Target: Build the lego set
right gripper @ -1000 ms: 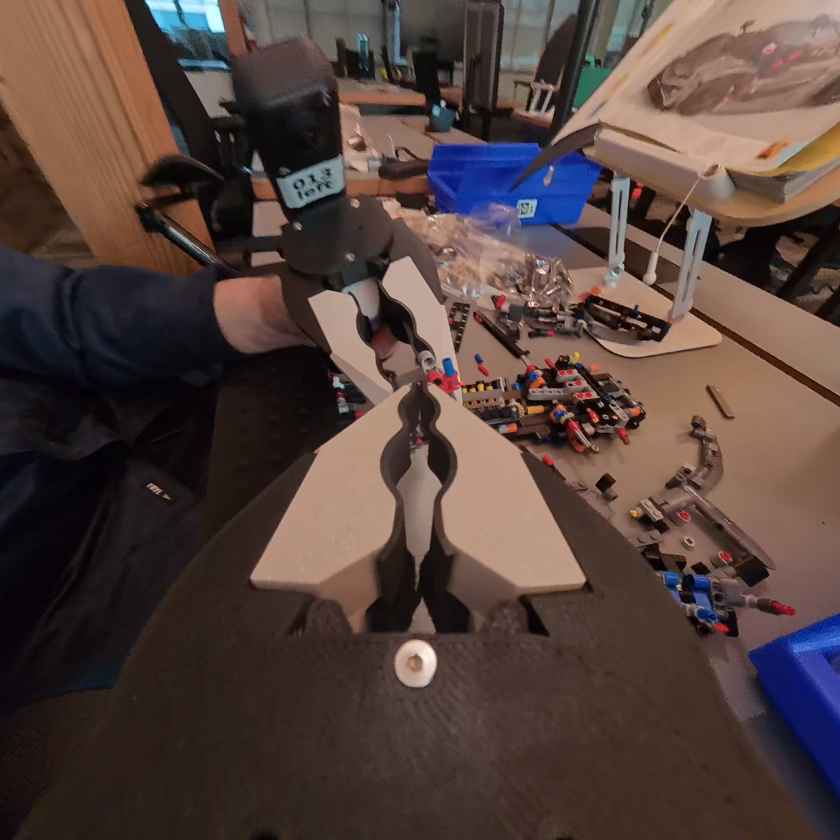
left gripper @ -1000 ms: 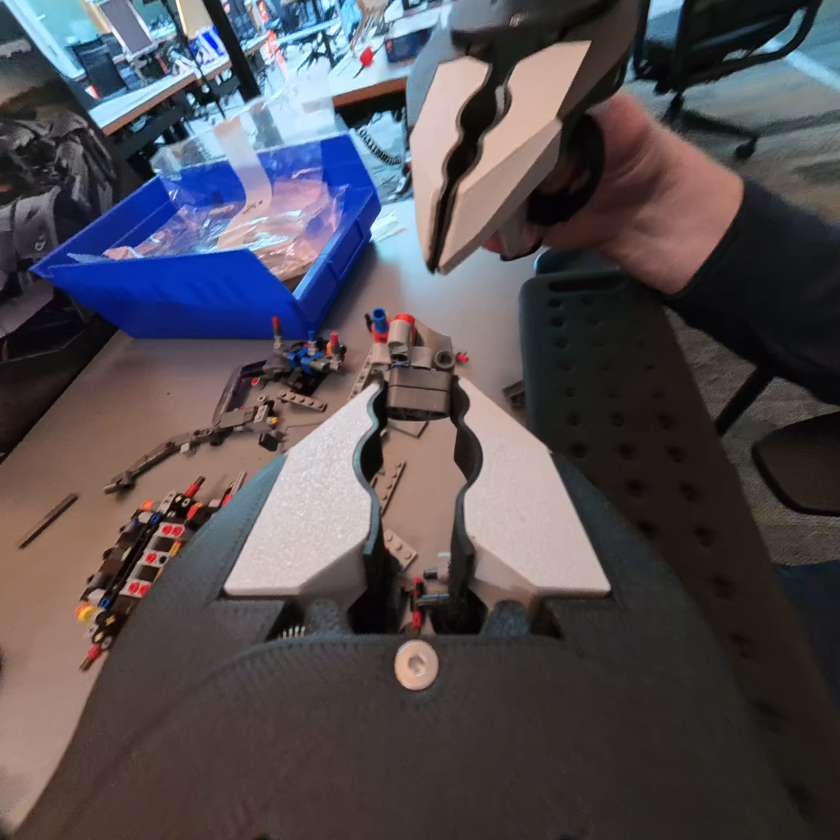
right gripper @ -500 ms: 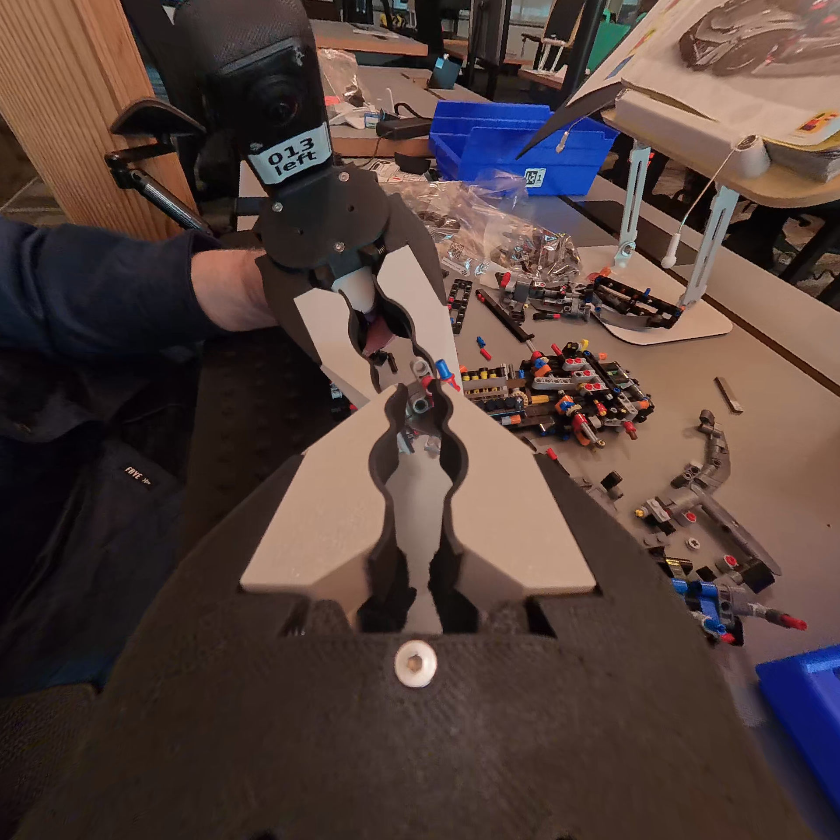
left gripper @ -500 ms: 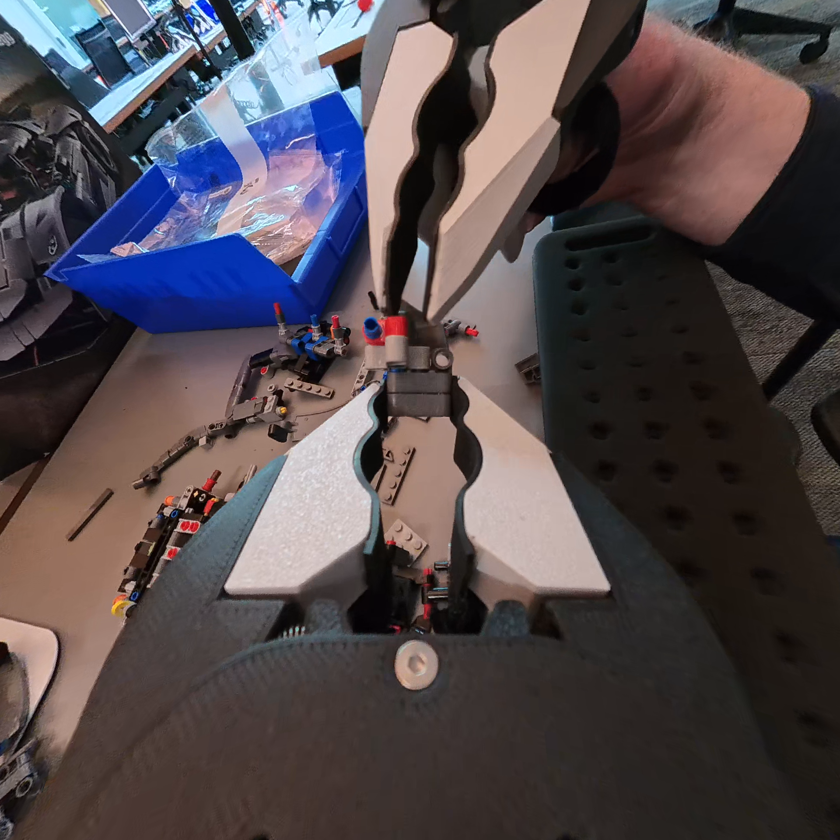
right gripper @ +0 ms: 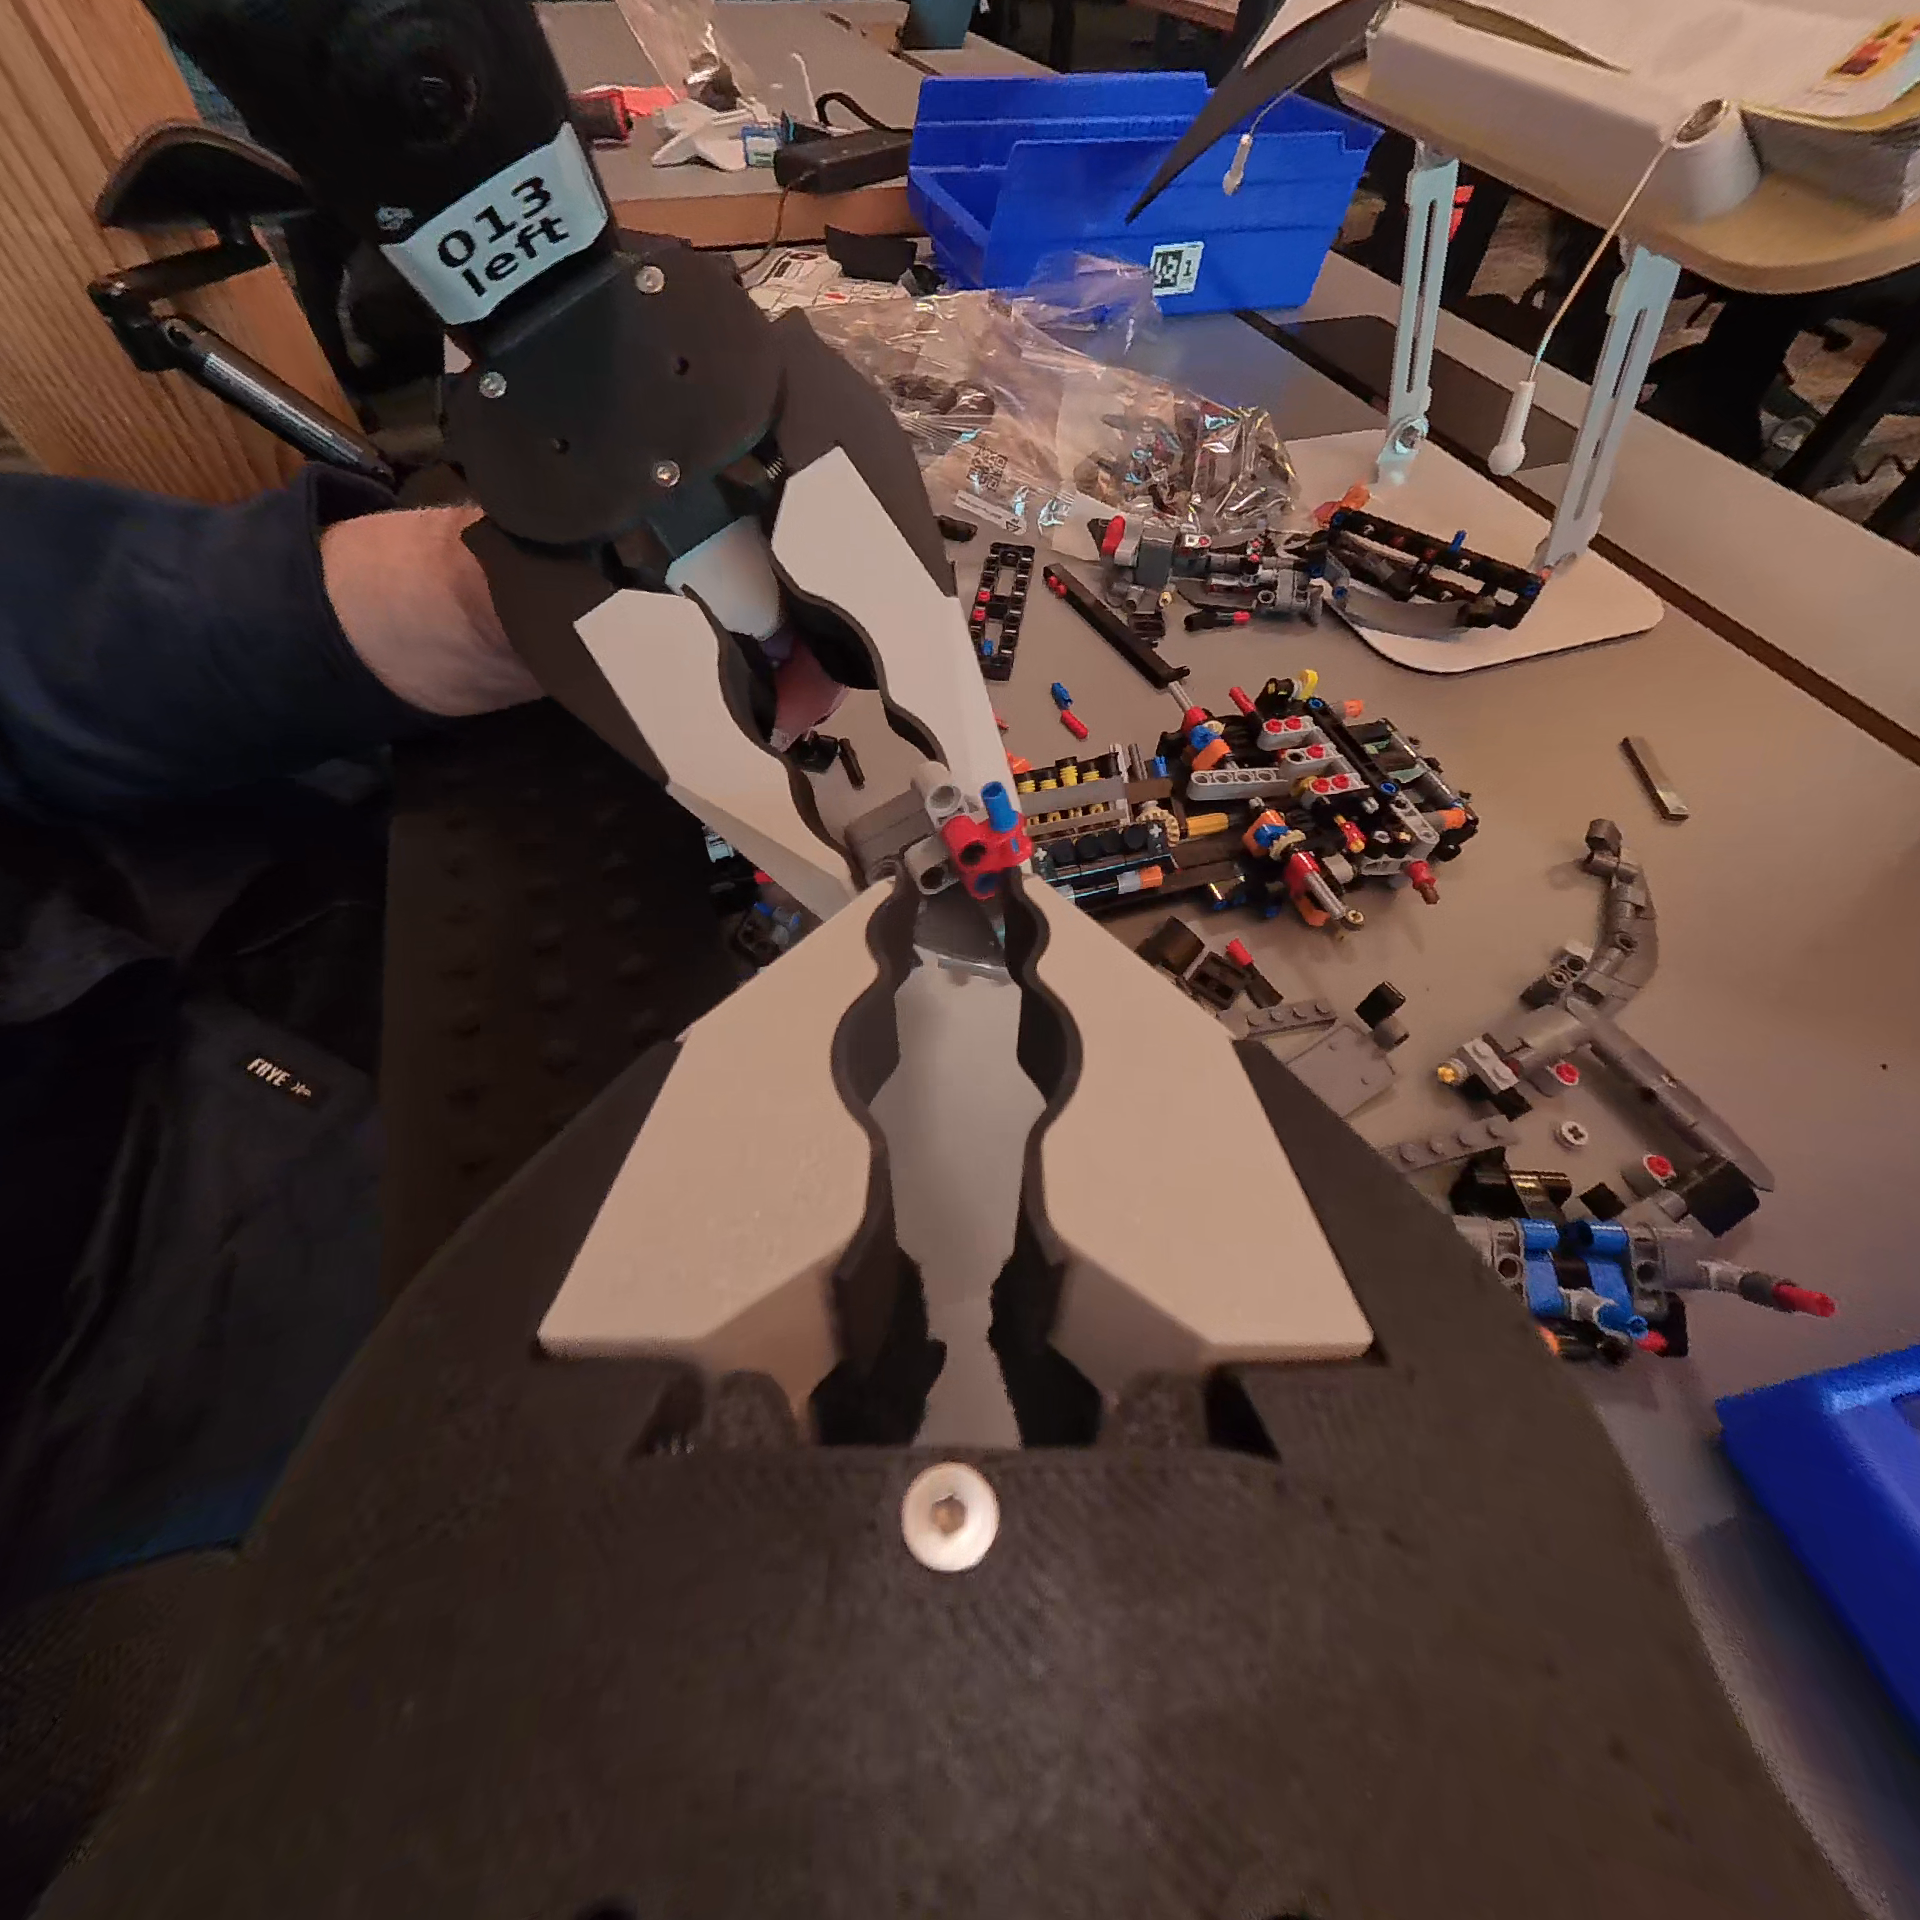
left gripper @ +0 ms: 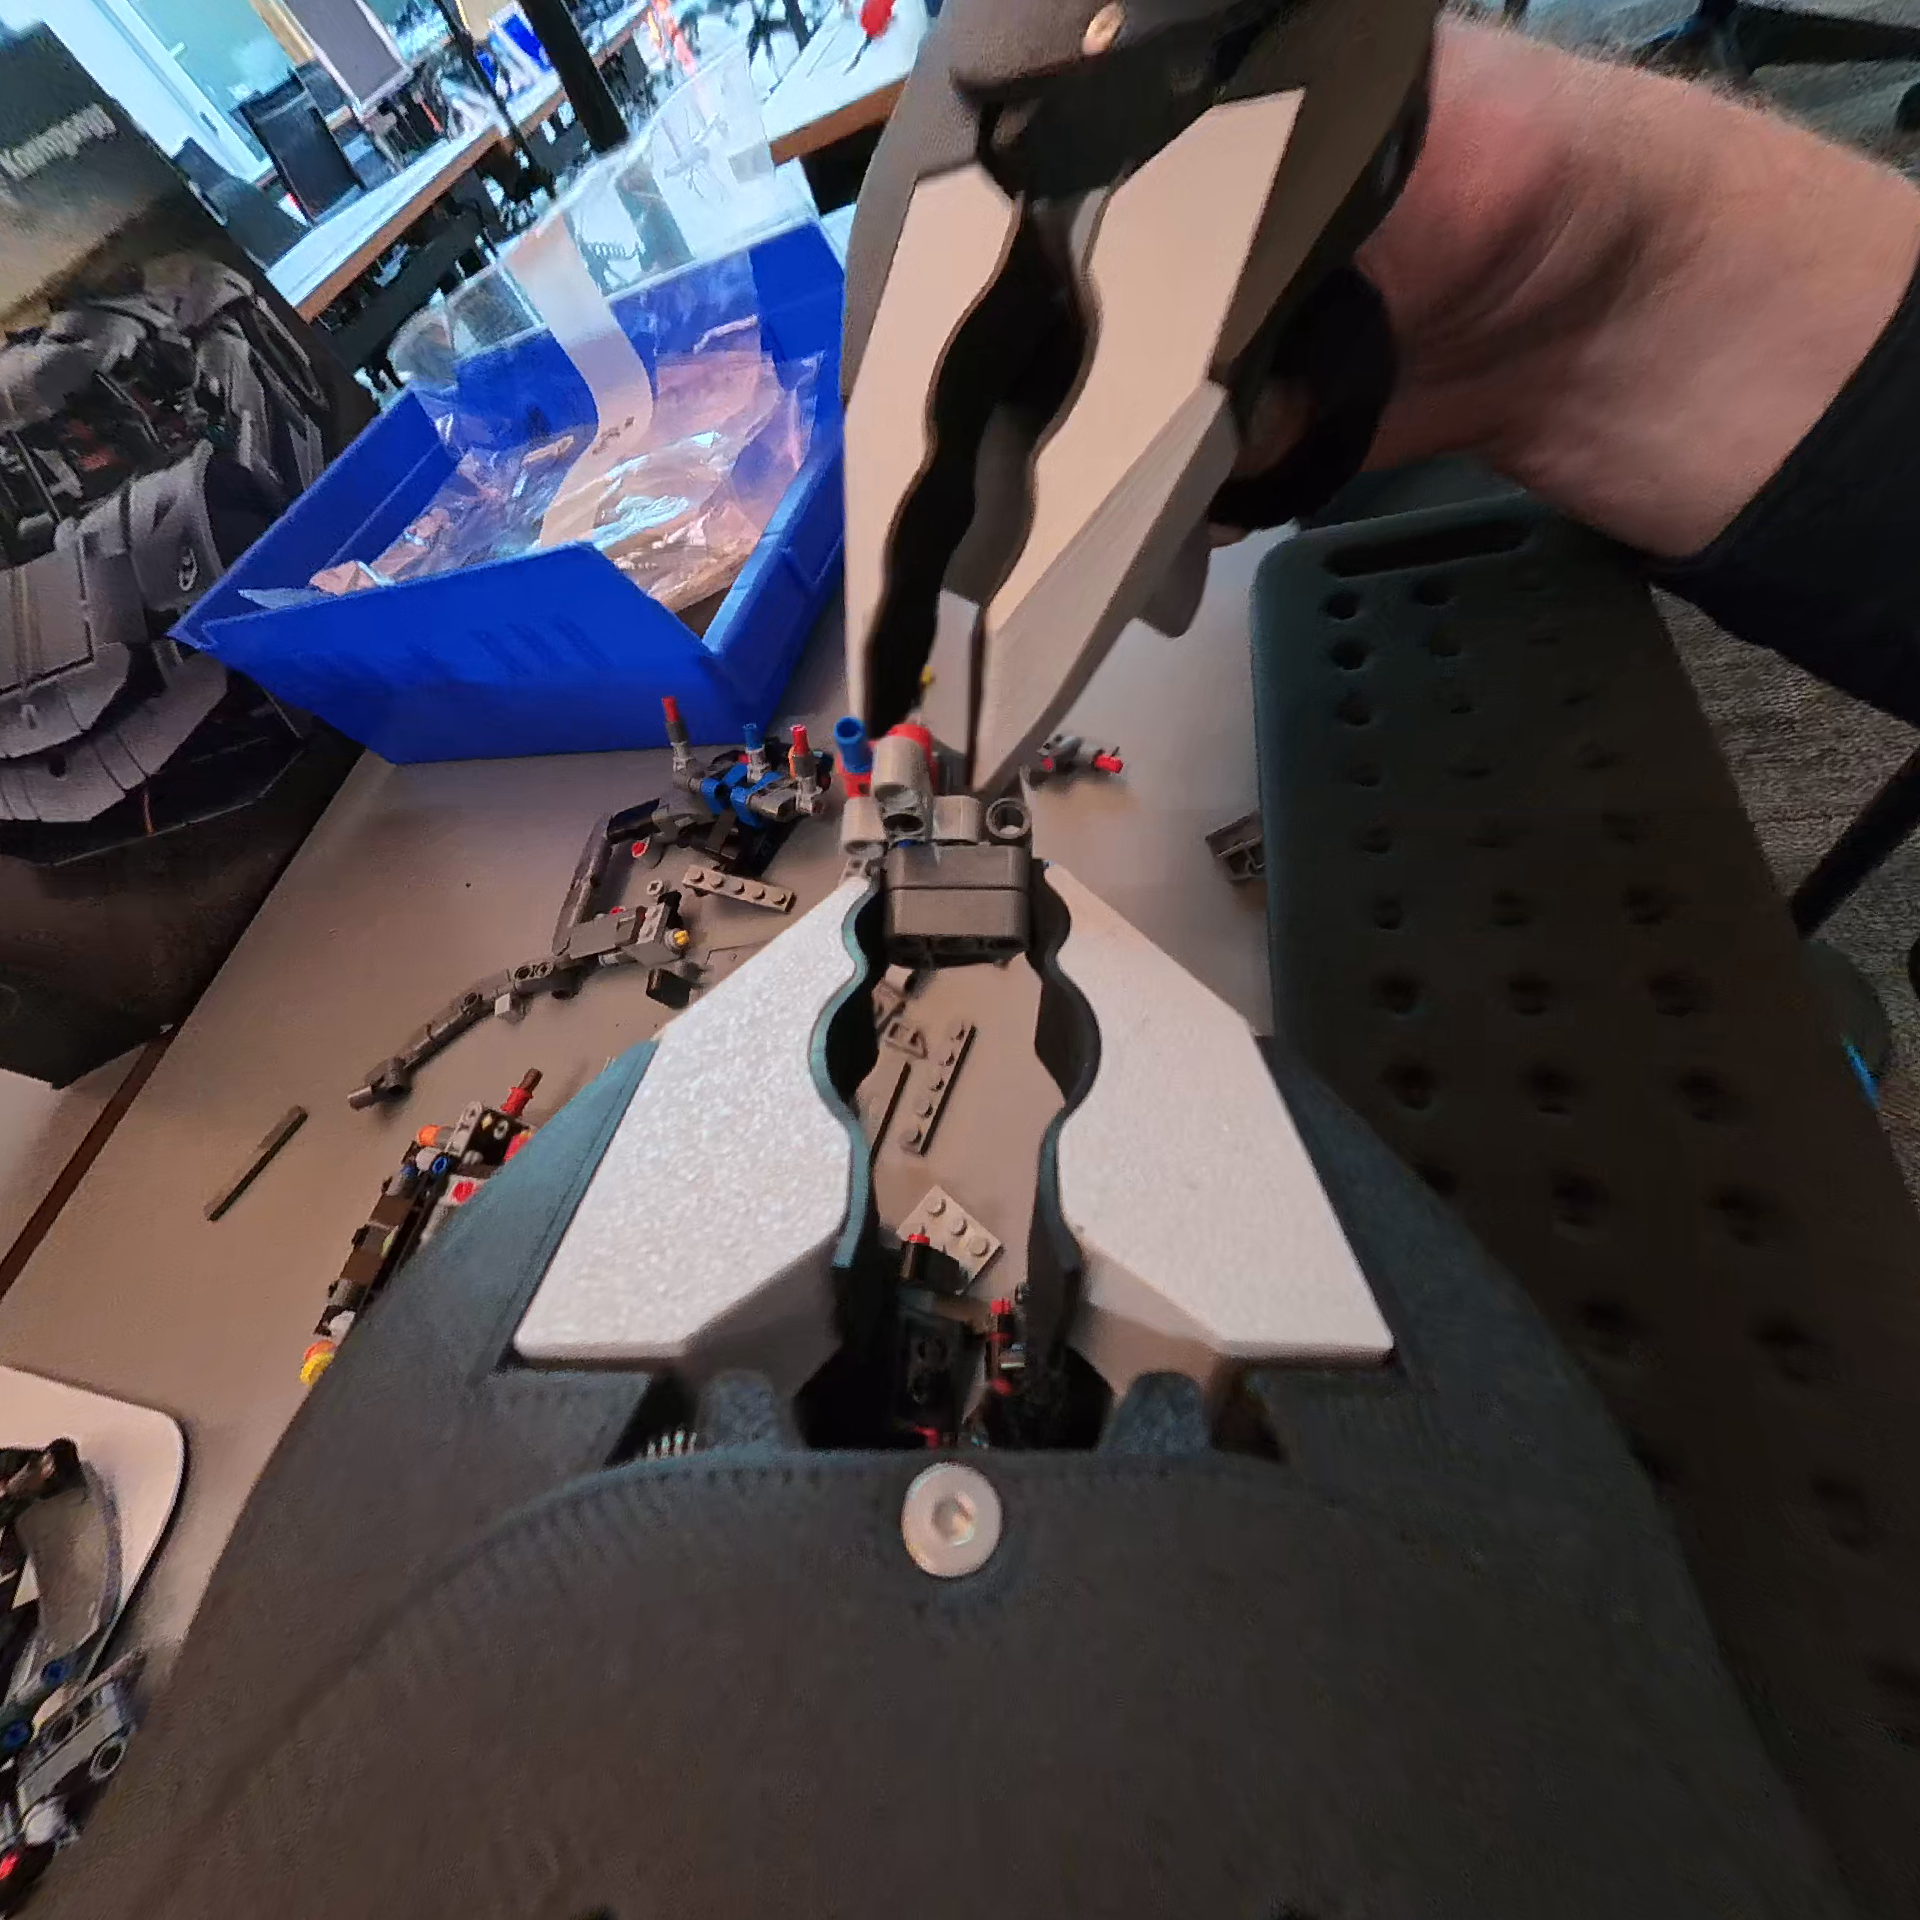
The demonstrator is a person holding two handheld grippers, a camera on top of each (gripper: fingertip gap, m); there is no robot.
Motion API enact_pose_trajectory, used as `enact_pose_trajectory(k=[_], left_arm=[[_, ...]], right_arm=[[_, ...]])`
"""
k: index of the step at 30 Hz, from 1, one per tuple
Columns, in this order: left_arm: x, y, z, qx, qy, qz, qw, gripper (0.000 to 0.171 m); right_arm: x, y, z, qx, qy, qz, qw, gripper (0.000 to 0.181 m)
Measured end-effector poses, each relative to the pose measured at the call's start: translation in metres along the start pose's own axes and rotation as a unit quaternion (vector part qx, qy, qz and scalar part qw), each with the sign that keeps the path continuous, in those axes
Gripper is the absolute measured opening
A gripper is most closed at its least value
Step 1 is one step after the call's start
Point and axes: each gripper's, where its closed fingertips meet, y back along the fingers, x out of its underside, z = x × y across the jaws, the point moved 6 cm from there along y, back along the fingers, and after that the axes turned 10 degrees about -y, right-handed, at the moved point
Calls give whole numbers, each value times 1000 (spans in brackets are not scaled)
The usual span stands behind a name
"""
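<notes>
Grey fingertips of the left gripper (left gripper: 954,914) clamp a small lego sub-assembly (left gripper: 940,847) above the table (left gripper: 312,997).
From above, the right gripper (left gripper: 940,743) points down at the assembly's red-and-blue end, its fingers narrowly parted around it; whether they grip cannot be told. Loose lego parts (right gripper: 1600,1091) and a long built chassis (right gripper: 1247,821) lie beyond, then a blue bin (left gripper: 499,644).
</notes>
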Motion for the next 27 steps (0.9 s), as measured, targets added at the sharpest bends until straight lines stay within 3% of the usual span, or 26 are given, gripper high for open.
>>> enact_pose_trajectory(k=[14, 23, 27], left_arm=[[-3, 1, -1, -4, -15, -7, 1000, 23], [1, -4, -7, 14, -21, 11, 1000, 23], [-1, -3, -6, 14, -20, 5, 1000, 23]], right_arm=[[-3, -3, -1, -34, -39, -22, 998, 27], [-4, -3, 5, -3, 27, -15, 1000, 13], [-2, -1, 4, -7, 17, -9, 1000, 13]])
